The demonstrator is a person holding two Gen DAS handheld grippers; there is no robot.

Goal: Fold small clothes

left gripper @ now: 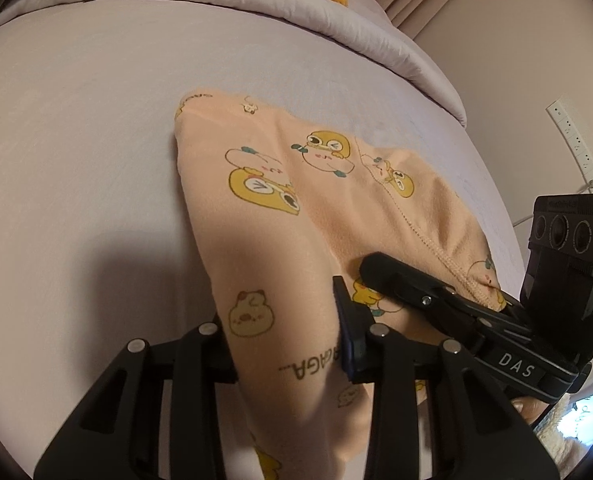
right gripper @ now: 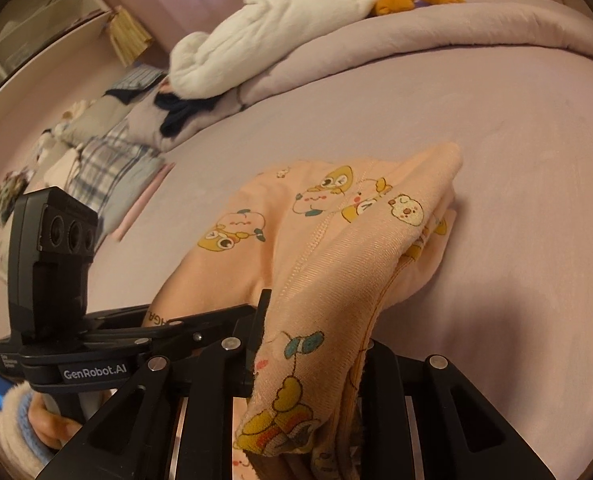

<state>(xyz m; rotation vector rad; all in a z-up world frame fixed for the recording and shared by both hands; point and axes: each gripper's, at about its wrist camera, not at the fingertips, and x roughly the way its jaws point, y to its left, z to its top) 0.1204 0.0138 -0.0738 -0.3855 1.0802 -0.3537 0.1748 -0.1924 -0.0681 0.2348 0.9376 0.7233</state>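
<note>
You are working over a wide lilac bed sheet [left gripper: 76, 140], with a rolled quilt [right gripper: 416, 36] along its far edge and a white-and-orange plush toy [right gripper: 288, 28] on top. The peach cartoon-print garment [left gripper: 296, 208] lies mid-bed, its near edge lifted off the sheet. Your left gripper [left gripper: 284, 344] and your right gripper [right gripper: 312, 360] each pinch a bunch of that near edge.

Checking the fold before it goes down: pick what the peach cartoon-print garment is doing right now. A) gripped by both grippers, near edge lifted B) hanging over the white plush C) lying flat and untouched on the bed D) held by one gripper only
A: the left gripper and right gripper each pinch the peach garment, its far end resting on the bed.
</note>
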